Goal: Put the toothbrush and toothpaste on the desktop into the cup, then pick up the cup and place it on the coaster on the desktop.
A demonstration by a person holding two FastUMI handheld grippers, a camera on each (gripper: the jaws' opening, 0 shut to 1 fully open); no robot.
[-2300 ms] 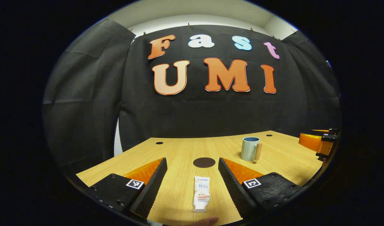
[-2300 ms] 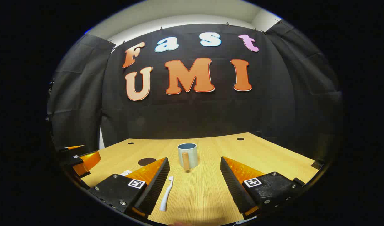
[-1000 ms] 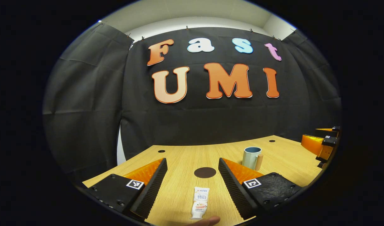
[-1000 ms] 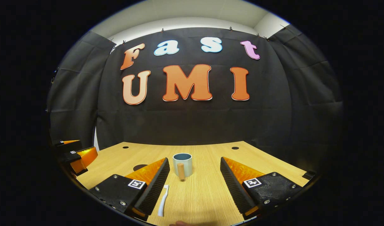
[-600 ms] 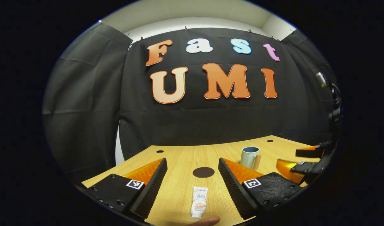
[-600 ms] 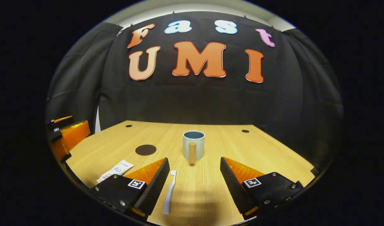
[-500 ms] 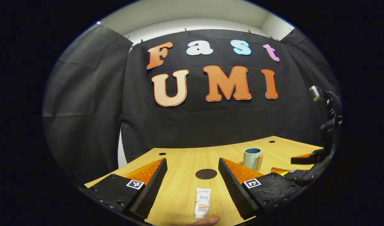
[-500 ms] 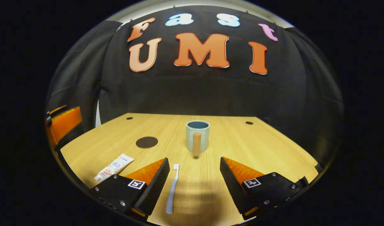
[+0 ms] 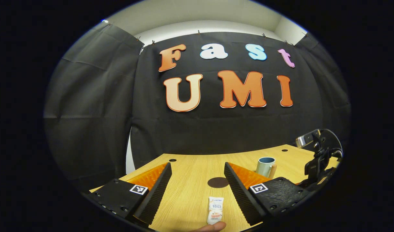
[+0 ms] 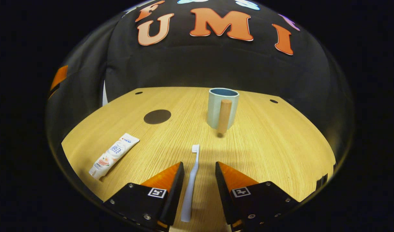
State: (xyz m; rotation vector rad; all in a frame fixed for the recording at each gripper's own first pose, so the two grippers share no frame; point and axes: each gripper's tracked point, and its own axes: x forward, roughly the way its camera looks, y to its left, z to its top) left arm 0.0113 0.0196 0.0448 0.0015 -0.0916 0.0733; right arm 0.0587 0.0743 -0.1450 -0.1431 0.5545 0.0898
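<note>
Both of my right gripper's (image 10: 199, 167) black jaws flank the white toothbrush (image 10: 190, 183) on the light wooden desktop (image 10: 264, 148), narrowed but not touching it. My left gripper (image 9: 197, 180) hangs wide apart above the white toothpaste tube (image 9: 215, 210). Pale blue cup (image 10: 222, 108) stands beyond, dark round coaster (image 10: 157, 116) left.

In the left gripper view the toothpaste (image 9: 215, 210) has its near end covered by a fingertip (image 9: 211, 227) that's itself cropped at the bottom. The cup (image 9: 265, 166) sits behind the left gripper's right finger (image 9: 239, 185), base hidden. In the right gripper view, the left finger (image 10: 172, 187) overlaps the toothbrush (image 10: 190, 183) handle, so I can't tell if the pads touch it.
</note>
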